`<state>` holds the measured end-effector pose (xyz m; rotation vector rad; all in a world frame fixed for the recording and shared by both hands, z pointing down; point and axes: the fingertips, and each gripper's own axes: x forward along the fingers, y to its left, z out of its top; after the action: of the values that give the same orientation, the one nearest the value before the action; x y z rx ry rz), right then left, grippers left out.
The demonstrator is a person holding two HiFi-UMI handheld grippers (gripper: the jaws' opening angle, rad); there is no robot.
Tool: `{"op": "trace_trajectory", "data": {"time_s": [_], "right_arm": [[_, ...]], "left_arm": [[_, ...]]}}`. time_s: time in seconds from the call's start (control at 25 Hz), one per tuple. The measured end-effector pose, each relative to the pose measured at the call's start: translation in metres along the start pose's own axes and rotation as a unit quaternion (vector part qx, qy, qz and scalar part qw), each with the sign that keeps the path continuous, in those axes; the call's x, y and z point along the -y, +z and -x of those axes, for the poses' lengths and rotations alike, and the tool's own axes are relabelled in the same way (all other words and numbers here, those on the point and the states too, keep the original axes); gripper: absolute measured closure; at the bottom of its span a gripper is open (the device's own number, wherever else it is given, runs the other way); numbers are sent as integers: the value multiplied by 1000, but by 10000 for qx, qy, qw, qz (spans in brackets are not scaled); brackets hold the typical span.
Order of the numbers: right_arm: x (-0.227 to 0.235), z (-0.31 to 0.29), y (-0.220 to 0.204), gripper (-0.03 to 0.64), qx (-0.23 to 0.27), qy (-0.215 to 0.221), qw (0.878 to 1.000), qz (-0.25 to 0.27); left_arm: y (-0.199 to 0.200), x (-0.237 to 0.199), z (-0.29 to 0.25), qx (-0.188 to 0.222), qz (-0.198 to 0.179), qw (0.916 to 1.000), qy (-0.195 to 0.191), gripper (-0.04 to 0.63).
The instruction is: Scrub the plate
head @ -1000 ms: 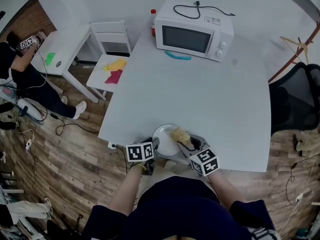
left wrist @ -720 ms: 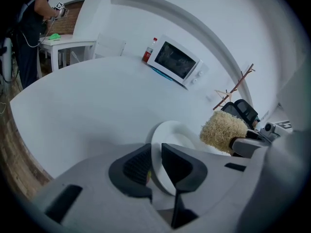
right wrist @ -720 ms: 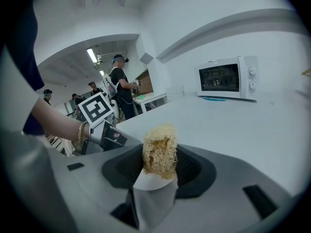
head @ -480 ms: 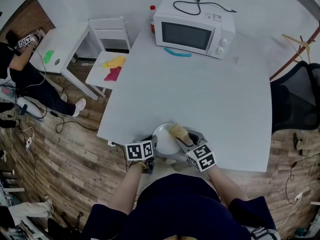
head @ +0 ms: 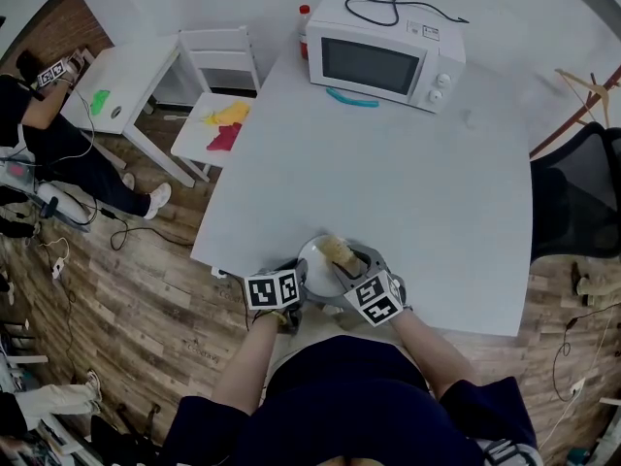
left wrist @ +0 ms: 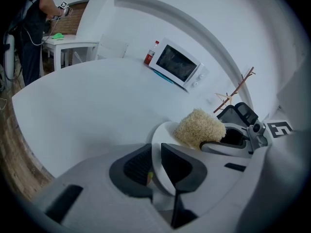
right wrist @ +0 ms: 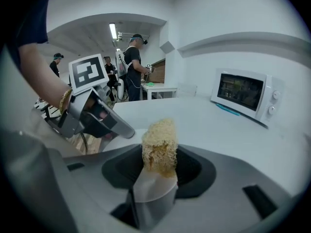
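At near edge of tabletop point(head: 417, 212), left of middle: white plate point(head: 312, 256), rim caught between fingers point(left wrist: 133, 166) of left gripper point(head: 299, 280); those fingers just now closing, pads pressed on rim from both sides. Right gripper point(right wrist: 159, 171) just beside left one, to its right, fingers clamped on pale tan fibrous scrubber point(right wrist: 159, 142), tuft bulging past fingertips and lying against far-right part of plate. Marker cubes point(head: 273, 291) on both grippers facing up in head view. At far edge of tabletop: white microwave point(head: 386, 51) with black cord point(head: 388, 10) coiled on top, teal strip point(head: 351, 98) lying just in front of it, red-capped bottle point(head: 305, 17) just beside its left end. Off left edge, on wood floor point(head: 146, 299): white chair point(head: 225, 56) carrying yellow and red cloths point(head: 228, 124), white side table point(head: 131, 76) with green item point(head: 100, 98), person point(head: 49, 134) in dark clothing beside it. Off right edge: black office chair point(head: 577, 202).
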<state>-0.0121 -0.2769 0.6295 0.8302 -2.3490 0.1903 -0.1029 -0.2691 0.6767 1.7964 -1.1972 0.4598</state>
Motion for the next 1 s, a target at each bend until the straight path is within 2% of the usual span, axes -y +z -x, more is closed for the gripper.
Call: {"op": "trace_trajectory", "data": {"time_s": [0.44, 0.64, 0.72, 0.88, 1.0], "right_arm": [[-41, 7, -27, 437, -42, 1174, 9922, -424], [-67, 22, -34, 440, -242, 1962, 9795, -381], [-74, 24, -34, 440, -291, 2135, 9758, -382], [-71, 22, -31, 440, -290, 2056, 9778, -298], [-51, 21, -22, 440, -125, 1614, 9865, -260]], "left_arm": [[0, -2, 1, 75, -4, 9999, 108, 523], [0, 0, 0, 85, -12, 9999, 98, 523], [0, 0, 0, 83, -21, 9999, 97, 522], [0, 0, -1, 56, 3, 10000, 52, 523], [0, 1, -2, 50, 8, 10000, 42, 523]]}}
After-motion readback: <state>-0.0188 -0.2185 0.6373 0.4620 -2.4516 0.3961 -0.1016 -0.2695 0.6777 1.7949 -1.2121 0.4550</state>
